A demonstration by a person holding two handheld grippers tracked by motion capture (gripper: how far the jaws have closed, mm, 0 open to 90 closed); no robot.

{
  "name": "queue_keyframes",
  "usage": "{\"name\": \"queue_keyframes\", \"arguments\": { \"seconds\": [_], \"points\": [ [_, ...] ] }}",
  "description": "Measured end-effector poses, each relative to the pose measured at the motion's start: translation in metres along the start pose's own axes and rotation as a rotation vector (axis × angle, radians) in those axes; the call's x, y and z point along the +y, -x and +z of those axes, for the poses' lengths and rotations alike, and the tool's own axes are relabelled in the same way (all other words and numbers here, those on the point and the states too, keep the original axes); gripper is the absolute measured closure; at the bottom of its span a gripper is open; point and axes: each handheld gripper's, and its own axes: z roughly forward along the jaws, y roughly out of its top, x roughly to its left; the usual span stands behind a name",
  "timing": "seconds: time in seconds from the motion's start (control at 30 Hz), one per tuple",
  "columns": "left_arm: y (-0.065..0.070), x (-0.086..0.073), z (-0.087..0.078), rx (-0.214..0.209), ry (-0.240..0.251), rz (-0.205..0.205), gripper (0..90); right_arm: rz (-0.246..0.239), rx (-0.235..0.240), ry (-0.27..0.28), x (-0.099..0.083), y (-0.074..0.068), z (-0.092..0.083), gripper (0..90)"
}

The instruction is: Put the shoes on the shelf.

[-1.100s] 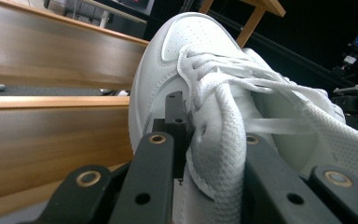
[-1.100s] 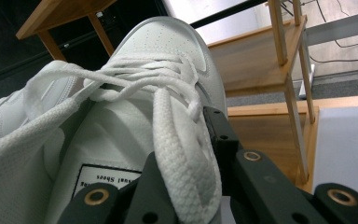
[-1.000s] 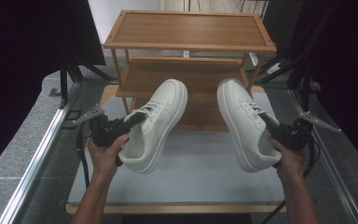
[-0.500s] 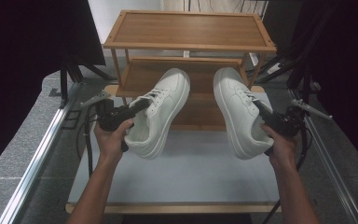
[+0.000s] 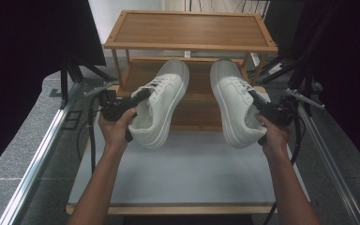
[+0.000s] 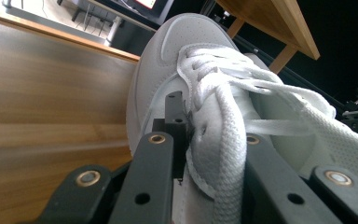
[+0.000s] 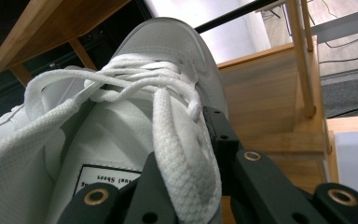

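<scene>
Two white shoes up in the air, over the far part of the white table [image 5: 178,173], toes toward the wooden rack [image 5: 190,30].

Left shoe [image 5: 161,108] held by the left gripper [image 5: 138,97], in the left hand [image 5: 116,129]. Jaws closed on the side wall of the shoe, near the laces. Tilted, with the toe up near the middle shelf [image 5: 192,82] and the heel low above the table. Seen close in the left gripper view: one black jaw outside the shoe [image 6: 200,116], the other jaw inside the opening, white laces [image 6: 223,88] lying over the top.

Right shoe [image 5: 232,105] held by the right gripper [image 5: 258,101], in the right hand [image 5: 274,136]. Jaws closed on the side wall there too. Toe up by the shelf, heel lower, sole edge facing the left shoe. Seen close in the right gripper view: a jaw on each side of the shoe wall [image 7: 135,116], a fat white lace [image 7: 177,154] between them, a small white label [image 7: 105,179] with black letters inside the shoe.

Shoes near each other but apart, a gap between them. Neither shoe touching the shelf or the table. Black cables hanging from both grippers.
</scene>
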Motion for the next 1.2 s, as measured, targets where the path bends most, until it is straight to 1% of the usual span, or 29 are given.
{"name": "queue_keyframes", "arguments": {
  "seconds": [0.07, 0.1, 0.13, 0.17, 0.27, 0.3, 0.43, 0.53, 0.57, 0.6, 0.63, 0.73, 0.77, 0.8, 0.87, 0.93, 0.97, 1.03, 1.13, 1.2],
  "points": [
    [0.0, 0.002, 0.004, 0.006, 0.0, -0.001, 82.2, 0.0, -0.004, -0.004, 0.002, -0.002, 0.005, 84.0],
    [0.001, 0.003, 0.006, 0.008, -0.001, 0.002, 82.2, 0.0, -0.012, 0.0, 0.003, -0.003, 0.01, 84.0],
    [0.001, 0.004, 0.008, 0.011, -0.002, 0.006, 82.2, 0.0, -0.012, 0.0, 0.003, -0.003, 0.01, 84.0],
    [0.001, 0.005, 0.01, 0.015, -0.003, 0.009, 82.2, -0.001, -0.023, -0.003, 0.004, -0.004, 0.015, 84.0],
    [0.0, 0.008, 0.015, 0.022, -0.004, 0.009, 82.2, 0.001, -0.033, -0.002, 0.006, -0.006, 0.019, 83.9],
    [0.0, 0.009, 0.018, 0.025, -0.003, 0.008, 82.2, 0.007, -0.044, 0.002, 0.007, -0.008, 0.025, 83.9],
    [-0.001, 0.011, 0.024, 0.035, -0.004, 0.012, 82.2, 0.016, -0.046, -0.003, 0.009, -0.01, 0.031, 83.9],
    [-0.002, 0.013, 0.028, 0.034, -0.004, -0.001, 82.2, 0.014, -0.053, -0.003, 0.012, -0.012, 0.037, 83.9],
    [-0.003, 0.014, 0.029, 0.034, -0.005, -0.004, 82.2, 0.01, -0.062, -0.001, 0.014, -0.014, 0.041, 83.8],
    [-0.004, 0.015, 0.03, 0.036, -0.001, -0.006, 82.2, 0.01, -0.062, -0.001, 0.014, -0.014, 0.041, 83.8],
    [-0.004, 0.016, 0.032, 0.045, 0.001, -0.007, 82.1, 0.02, -0.069, -0.005, 0.016, -0.015, 0.044, 83.9],
    [-0.004, 0.018, 0.035, 0.05, -0.004, -0.009, 82.1, 0.016, -0.074, -0.001, 0.018, -0.015, 0.048, 83.8],
    [-0.004, 0.019, 0.037, 0.052, -0.007, -0.008, 82.1, 0.025, -0.077, -0.006, 0.019, -0.016, 0.049, 83.8],
    [-0.004, 0.02, 0.039, 0.058, -0.01, -0.006, 82.1, 0.013, -0.083, -0.004, 0.02, -0.016, 0.05, 83.8],
    [-0.003, 0.022, 0.042, 0.059, -0.009, -0.002, 82.1, 0.013, -0.091, -0.008, 0.022, -0.017, 0.053, 83.8],
    [-0.002, 0.024, 0.046, 0.064, 0.0, -0.006, 82.1, 0.008, -0.094, -0.013, 0.024, -0.018, 0.057, 83.8],
    [-0.002, 0.025, 0.047, 0.063, -0.001, -0.005, 82.1, -0.004, -0.095, -0.011, 0.024, -0.017, 0.059, 83.8],
    [-0.001, 0.027, 0.051, 0.066, 0.003, -0.006, 82.1, -0.012, -0.1, -0.017, 0.027, -0.019, 0.064, 83.7],
    [0.0, 0.029, 0.057, 0.067, 0.009, -0.014, 82.1, -0.02, -0.107, -0.02, 0.028, -0.021, 0.068, 83.7],
    [0.0, 0.031, 0.06, 0.074, 0.007, -0.013, 82.1, -0.022, -0.109, -0.019, 0.028, -0.021, 0.07, 83.6]
  ]
}}
